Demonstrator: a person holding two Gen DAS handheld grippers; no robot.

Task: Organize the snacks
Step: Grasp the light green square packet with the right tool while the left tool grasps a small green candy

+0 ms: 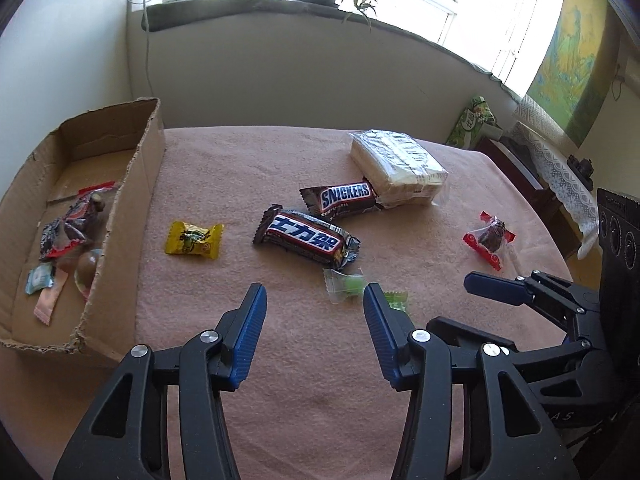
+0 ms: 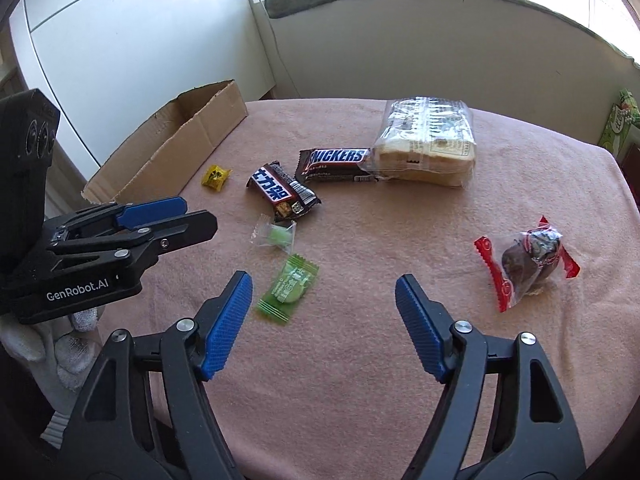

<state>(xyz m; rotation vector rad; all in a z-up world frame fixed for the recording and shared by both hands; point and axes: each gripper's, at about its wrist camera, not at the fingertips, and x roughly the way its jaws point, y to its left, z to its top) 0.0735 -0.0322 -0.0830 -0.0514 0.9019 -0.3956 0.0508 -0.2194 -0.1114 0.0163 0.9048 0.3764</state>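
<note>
Inventory from my two wrist feeds. My left gripper: jaws apart, nothing between them, low centre of its frame. My right gripper: likewise spread and empty, low centre. Cardboard box, left edge of the left view, holds several wrapped sweets. On the pink tablecloth: yellow candy mid-left; two Snickers bars centre; bread pack upper right; green candy just beyond my right gripper's left finger; red-wrapped snack far right.
</note>
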